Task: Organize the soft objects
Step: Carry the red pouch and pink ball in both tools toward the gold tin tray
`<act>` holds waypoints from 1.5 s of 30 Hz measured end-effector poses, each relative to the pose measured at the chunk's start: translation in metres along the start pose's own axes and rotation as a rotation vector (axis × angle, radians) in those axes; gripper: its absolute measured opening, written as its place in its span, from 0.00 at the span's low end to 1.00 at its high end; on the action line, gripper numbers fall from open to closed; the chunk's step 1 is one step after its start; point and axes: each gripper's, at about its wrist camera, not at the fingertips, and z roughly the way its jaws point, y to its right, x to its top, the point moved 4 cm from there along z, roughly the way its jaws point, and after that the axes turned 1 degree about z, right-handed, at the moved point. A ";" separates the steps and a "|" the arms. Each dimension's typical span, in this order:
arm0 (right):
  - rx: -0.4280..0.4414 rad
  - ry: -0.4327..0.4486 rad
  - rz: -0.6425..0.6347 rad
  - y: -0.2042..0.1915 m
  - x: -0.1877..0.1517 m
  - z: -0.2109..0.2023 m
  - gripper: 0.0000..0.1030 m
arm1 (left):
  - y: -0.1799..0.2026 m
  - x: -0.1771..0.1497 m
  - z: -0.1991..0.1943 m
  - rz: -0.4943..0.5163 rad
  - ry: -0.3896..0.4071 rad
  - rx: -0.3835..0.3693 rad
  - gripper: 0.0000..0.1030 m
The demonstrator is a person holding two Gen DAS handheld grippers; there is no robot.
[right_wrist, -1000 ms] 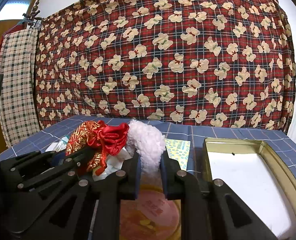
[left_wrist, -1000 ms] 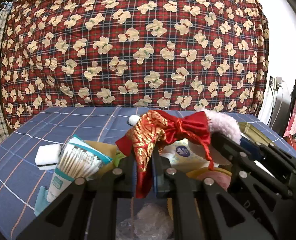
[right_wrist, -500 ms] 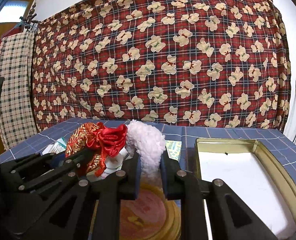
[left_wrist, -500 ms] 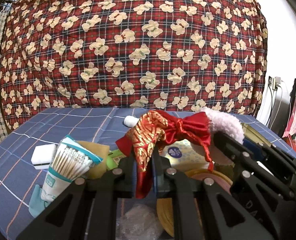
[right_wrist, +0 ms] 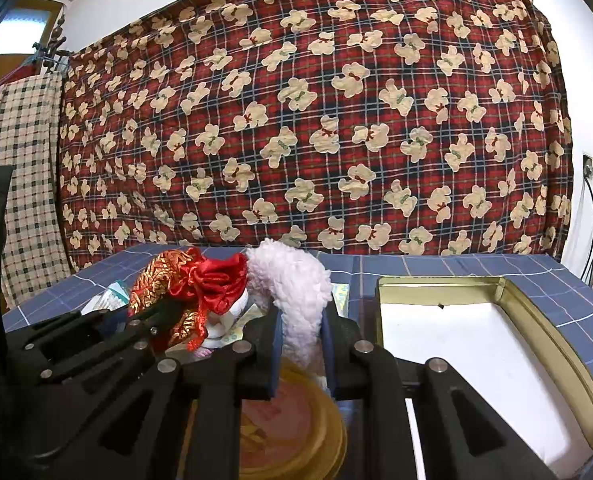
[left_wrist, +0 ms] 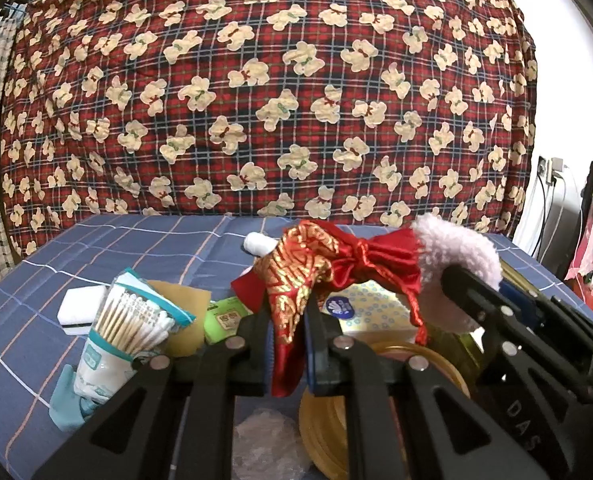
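A soft red and gold brocade pouch with white fleece trim (left_wrist: pixel 336 264) hangs in the air between both grippers. My left gripper (left_wrist: pixel 288 344) is shut on its red and gold end. My right gripper (right_wrist: pixel 300 344) is shut on the white fleece end (right_wrist: pixel 292 280). The pouch's red bow (right_wrist: pixel 216 284) shows left of the fleece in the right wrist view. An open gold tin box with a white inside (right_wrist: pixel 476 344) lies on the blue checked cloth to the right of my right gripper.
Below the pouch lie a round gold tin lid (right_wrist: pixel 292 432), a tissue pack (left_wrist: pixel 372 312), a bag of cotton swabs (left_wrist: pixel 124 328), a white eraser block (left_wrist: pixel 80 308), a green packet (left_wrist: pixel 224 318) and crumpled plastic (left_wrist: pixel 268 444). A patterned red quilt (left_wrist: pixel 256 92) hangs behind.
Both grippers have risen slightly with the pouch; the table items sit lower in view. The grips have not changed.
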 end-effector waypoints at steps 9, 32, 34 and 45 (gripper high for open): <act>-0.006 0.007 0.018 0.008 0.000 -0.003 0.19 | 0.012 0.000 0.001 0.001 0.006 -0.004 0.09; -0.059 0.065 0.066 0.058 0.011 -0.030 0.19 | 0.066 0.014 0.003 0.052 -0.045 -0.118 0.09; -0.069 0.072 0.062 0.062 0.014 -0.034 0.19 | 0.071 0.016 0.004 0.059 -0.047 -0.126 0.09; -0.110 0.062 0.090 0.091 0.019 -0.035 0.19 | 0.102 0.026 0.010 0.099 -0.098 -0.172 0.09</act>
